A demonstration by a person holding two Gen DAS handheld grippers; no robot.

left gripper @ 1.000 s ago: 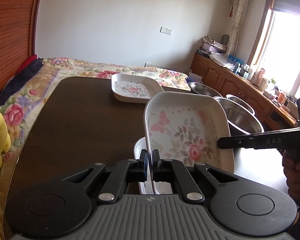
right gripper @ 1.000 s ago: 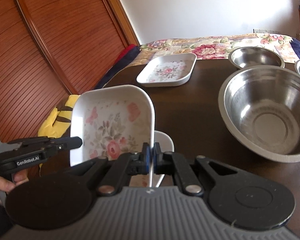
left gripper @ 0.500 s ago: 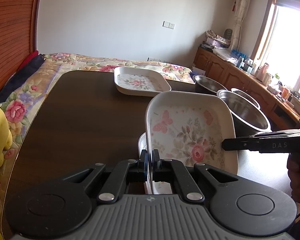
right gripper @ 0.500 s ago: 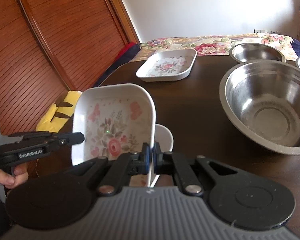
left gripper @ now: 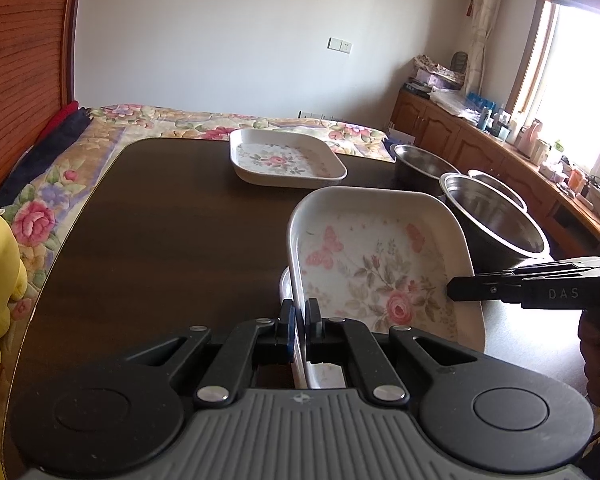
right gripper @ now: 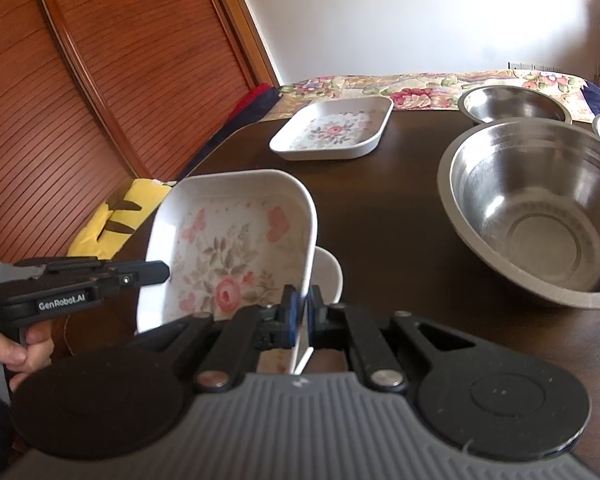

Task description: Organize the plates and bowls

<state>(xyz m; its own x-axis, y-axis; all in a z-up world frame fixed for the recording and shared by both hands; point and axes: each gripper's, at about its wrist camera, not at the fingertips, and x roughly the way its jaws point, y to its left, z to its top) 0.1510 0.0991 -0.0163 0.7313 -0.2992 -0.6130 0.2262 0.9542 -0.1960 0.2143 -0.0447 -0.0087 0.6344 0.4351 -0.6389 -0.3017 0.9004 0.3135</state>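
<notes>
both claws, left (left gripper: 299, 326) and right (right gripper: 301, 317), clamp opposite rims of the tilted plate (left gripper: 376, 268); best kept level and carried evenly toward the far-edge plate (left gripper: 286, 162).

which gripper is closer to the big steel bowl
Right. The right gripper clamps the floral plate on the side facing the big steel bowl; the left gripper clamps the plate's opposite edge, farther away.
</notes>
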